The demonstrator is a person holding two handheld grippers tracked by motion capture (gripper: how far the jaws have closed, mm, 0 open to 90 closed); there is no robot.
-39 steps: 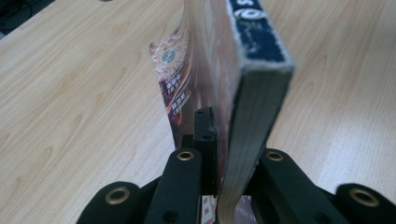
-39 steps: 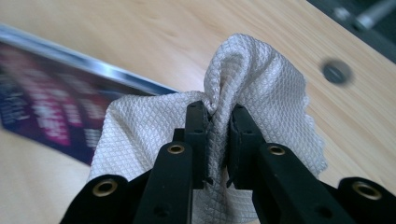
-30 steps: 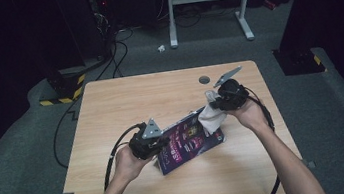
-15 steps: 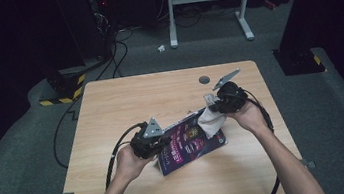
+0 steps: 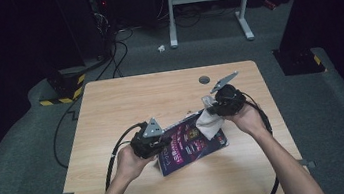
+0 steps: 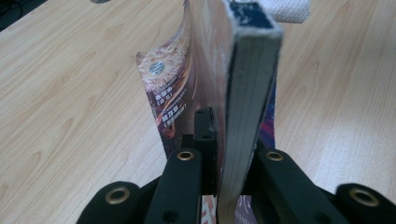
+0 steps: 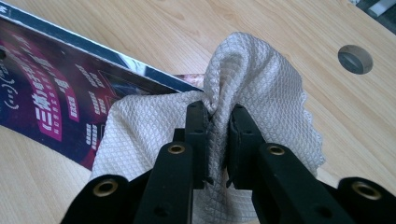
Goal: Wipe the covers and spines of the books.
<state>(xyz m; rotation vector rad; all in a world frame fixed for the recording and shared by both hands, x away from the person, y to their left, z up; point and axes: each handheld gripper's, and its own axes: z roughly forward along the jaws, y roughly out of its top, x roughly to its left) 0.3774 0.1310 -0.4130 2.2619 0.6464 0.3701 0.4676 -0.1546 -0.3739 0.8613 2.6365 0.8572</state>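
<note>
A dark purple book (image 5: pixel 191 145) lies near the middle of the wooden table (image 5: pixel 125 98). My left gripper (image 5: pixel 162 143) is shut on the book's left edge, and in the left gripper view the jaws clamp the block of pages (image 6: pixel 245 116) while the cover (image 6: pixel 173 93) bows away. My right gripper (image 5: pixel 211 113) is shut on a bunched white waffle-weave cloth (image 5: pixel 208 122). The cloth (image 7: pixel 261 88) rests on the book's cover (image 7: pixel 51 98) at its upper right corner, pinched between the right gripper (image 7: pixel 218 140) jaws.
A round grommet hole (image 5: pixel 204 79) sits in the table near its far edge, also visible beyond the cloth (image 7: pixel 355 59). Black cables (image 5: pixel 116 149) trail from the grippers. On the floor behind stand a white frame (image 5: pixel 208 1) and yellow-black striped blocks (image 5: pixel 63 93).
The right gripper and cloth have shifted slightly toward the left over the book's cover. The left gripper and the book have stayed put.
</note>
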